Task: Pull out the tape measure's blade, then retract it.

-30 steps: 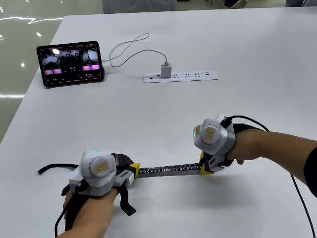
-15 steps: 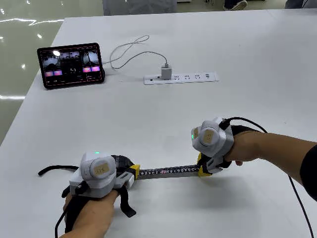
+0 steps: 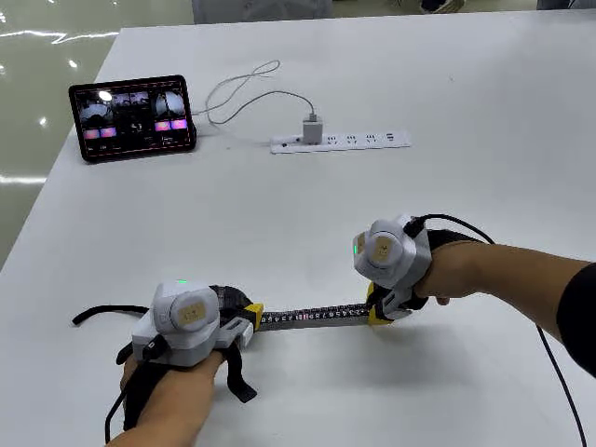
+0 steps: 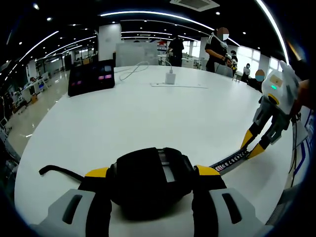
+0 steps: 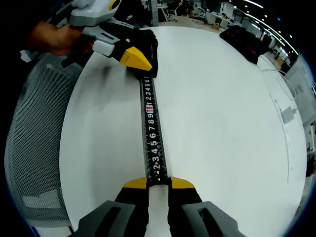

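Left tongs (image 4: 152,173) clamp tape measure case (image 4: 150,185) at desk (image 3: 372,214) front edge. Right tongs (image 5: 159,183) pinch end of blade (image 5: 149,123); blade partly out. Next, judged: guide end back straight.

Open-plan office: ceiling light strips (image 4: 148,13), mesh chair (image 5: 34,133), white table (image 3: 466,93).

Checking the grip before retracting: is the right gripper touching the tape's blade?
Touching. In the right gripper view, the right gripper pinches the end of the blade between its yellow-tipped jaws, with no gap.
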A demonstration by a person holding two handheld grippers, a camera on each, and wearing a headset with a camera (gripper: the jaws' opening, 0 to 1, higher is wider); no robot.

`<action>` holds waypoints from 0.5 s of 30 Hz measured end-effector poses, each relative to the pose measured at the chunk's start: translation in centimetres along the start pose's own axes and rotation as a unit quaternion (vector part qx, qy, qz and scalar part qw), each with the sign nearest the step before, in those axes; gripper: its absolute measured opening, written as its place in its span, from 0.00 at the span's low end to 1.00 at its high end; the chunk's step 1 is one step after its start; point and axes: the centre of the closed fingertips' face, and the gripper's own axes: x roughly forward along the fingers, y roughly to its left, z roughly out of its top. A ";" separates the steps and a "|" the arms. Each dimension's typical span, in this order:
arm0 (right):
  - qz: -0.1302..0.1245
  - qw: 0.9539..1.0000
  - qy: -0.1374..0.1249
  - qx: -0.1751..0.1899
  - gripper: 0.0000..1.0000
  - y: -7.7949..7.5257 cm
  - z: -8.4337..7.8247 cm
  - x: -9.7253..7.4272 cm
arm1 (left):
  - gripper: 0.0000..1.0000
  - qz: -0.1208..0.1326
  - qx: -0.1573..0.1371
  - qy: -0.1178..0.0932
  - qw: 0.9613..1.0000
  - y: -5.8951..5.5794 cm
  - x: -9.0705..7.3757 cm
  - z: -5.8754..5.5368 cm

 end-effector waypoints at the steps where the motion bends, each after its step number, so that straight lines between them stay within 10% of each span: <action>1: 0.000 1.000 0.001 0.001 0.10 0.0 0.0 0.0 | 0.61 -0.001 -0.002 0.002 1.000 0.0 0.0 0.0; 15: 0.002 1.000 -0.003 0.005 0.10 0.0 0.6 0.2 | 0.62 -0.002 -0.005 -0.001 1.000 0.0 0.0 -0.1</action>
